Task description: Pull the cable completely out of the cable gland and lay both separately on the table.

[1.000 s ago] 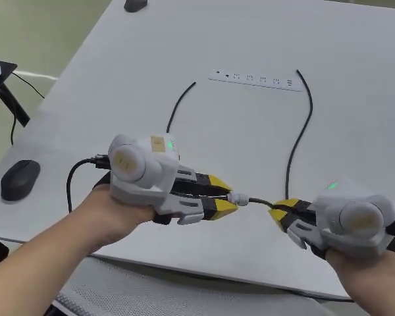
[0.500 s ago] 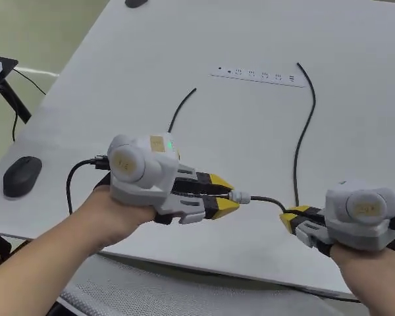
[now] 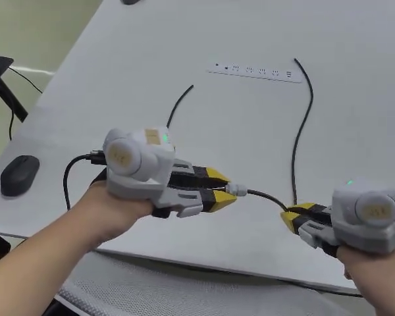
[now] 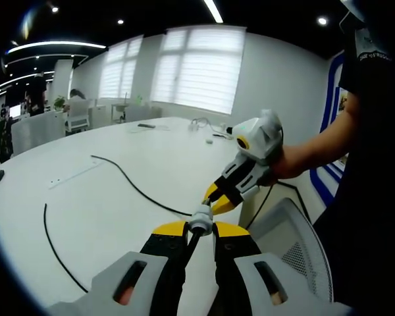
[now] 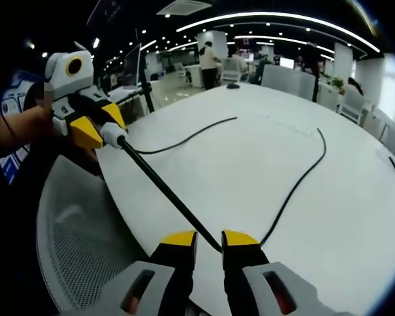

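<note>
A small white cable gland [image 3: 238,190] is held above the table's near edge, and my left gripper [image 3: 228,190] is shut on it. A black cable [image 3: 263,196] comes out of the gland and runs right to my right gripper [image 3: 287,218], which is shut on it. Past those jaws the cable lies on the table [image 3: 355,99] and curves far back toward the power strip. In the left gripper view the gland [image 4: 201,216] sits between the yellow tips of my left gripper [image 4: 201,230]. In the right gripper view the taut cable [image 5: 164,189] leads from my right gripper [image 5: 209,236] to the gland [image 5: 112,135].
A white power strip [image 3: 253,71] lies at the back of the table. A second, short black cable [image 3: 178,105] lies left of centre. A black mouse [image 3: 18,174] sits at the table's left edge. A mesh chair [image 5: 85,237] stands below the near edge.
My right gripper has moved right, away from the left one, and a longer stretch of cable now shows between gland and right jaws. The left gripper stayed about where it was.
</note>
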Available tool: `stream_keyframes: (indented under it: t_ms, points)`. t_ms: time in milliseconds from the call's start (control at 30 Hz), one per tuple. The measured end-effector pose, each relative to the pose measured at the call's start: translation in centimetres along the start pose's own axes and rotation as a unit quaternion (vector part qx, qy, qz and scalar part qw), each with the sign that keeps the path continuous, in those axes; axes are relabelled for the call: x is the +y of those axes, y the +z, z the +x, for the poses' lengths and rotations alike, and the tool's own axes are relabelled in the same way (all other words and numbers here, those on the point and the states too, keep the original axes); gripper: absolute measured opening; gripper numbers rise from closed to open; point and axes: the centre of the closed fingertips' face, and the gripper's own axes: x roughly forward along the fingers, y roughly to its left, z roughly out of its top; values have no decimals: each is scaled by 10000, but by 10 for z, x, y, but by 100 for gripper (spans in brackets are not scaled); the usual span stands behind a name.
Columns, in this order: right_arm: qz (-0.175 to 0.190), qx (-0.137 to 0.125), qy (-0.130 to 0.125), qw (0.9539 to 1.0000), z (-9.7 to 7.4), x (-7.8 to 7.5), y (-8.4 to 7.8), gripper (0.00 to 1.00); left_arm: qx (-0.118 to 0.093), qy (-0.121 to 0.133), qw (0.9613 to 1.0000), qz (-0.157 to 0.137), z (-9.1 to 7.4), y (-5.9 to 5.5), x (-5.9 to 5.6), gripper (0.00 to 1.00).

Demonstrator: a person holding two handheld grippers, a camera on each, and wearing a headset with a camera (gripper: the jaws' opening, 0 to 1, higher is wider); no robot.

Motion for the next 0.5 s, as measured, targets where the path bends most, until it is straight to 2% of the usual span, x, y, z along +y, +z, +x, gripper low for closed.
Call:
stream_keyframes:
  t_ms: [100,167,267,333,400,500]
  points:
    - [-155,-117,4,9998,-5,4,7,16,9,-6,10000,3,2,0,-1,15]
    - [-412,-211,3,9989,-8,11,15,18,9,-15,10000,0,2,0,-2,15]
    - [-1034,-357,-14,9940,-13,23,33,19,8,-25,10000,-20,2,0,-3,15]
    - [-1023,-495,106,9935,-15,33,44,19,26,-20,10000,-32,2,0,-3,15]
    - [-1121,-516,143,9922,-17,39,52,19,40,-10,10000,-24,2,0,-3,15]
    - [-1569,-555,197,9859,-17,51,67,18,53,-7,10000,-8,1,0,-3,15]
